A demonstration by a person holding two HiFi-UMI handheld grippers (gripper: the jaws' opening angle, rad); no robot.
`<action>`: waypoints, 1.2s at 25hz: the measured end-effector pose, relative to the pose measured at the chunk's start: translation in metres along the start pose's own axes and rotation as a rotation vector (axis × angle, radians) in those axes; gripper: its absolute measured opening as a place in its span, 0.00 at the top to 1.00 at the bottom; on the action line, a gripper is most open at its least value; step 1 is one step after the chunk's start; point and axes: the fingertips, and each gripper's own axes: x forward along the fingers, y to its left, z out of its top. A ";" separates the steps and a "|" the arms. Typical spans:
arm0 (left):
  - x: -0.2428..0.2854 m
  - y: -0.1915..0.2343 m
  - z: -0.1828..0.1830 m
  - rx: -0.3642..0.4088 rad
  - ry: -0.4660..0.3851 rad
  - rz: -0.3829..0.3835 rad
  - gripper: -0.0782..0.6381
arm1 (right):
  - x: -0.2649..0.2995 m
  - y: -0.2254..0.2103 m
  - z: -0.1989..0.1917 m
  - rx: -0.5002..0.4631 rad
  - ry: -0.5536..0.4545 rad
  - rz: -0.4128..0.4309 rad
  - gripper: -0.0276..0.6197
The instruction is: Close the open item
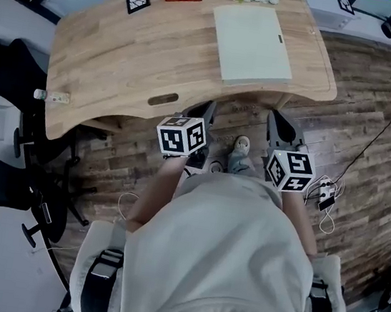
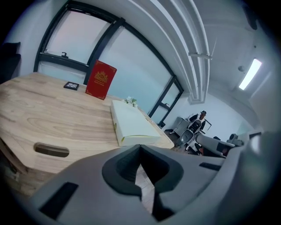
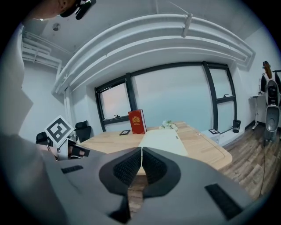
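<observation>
Both claws are pressed together with nothing in them: the left gripper (image 2: 140,149) and right gripper (image 3: 141,151) hang off the near edge of the wooden table (image 1: 122,62), apart from the pale flat case (image 1: 253,44) lying on its right half. The case looks shut to me, so closing seems done. If not, someone needs to reach in and press the lid flat.

Lit softly and evenly by cool daylight from the tall windows (image 3: 175,99), plus a ceiling strip light (image 2: 250,74) glaring white in the left gripper view. Strongly bowed at the edges in both gripper views, with black corners and a soft, unfocused foreground. Sharper from the head view, with a pale box (image 1: 252,44) nearly washed out on the table (image 1: 137,57) and perhaps a faint shadow under its edge.
</observation>
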 end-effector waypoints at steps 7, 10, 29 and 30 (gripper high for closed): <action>-0.038 0.009 -0.024 -0.030 -0.017 0.036 0.86 | -0.004 0.034 -0.006 -0.010 0.003 0.045 0.93; -0.050 0.012 -0.030 -0.036 -0.022 0.043 0.86 | -0.005 0.049 -0.006 -0.022 0.001 0.063 0.93; -0.080 0.014 -0.042 -0.053 -0.048 0.020 0.86 | -0.019 0.083 -0.019 -0.045 0.003 0.082 0.93; -0.080 0.014 -0.041 -0.051 -0.050 0.019 0.86 | -0.020 0.083 -0.018 -0.056 -0.002 0.078 0.93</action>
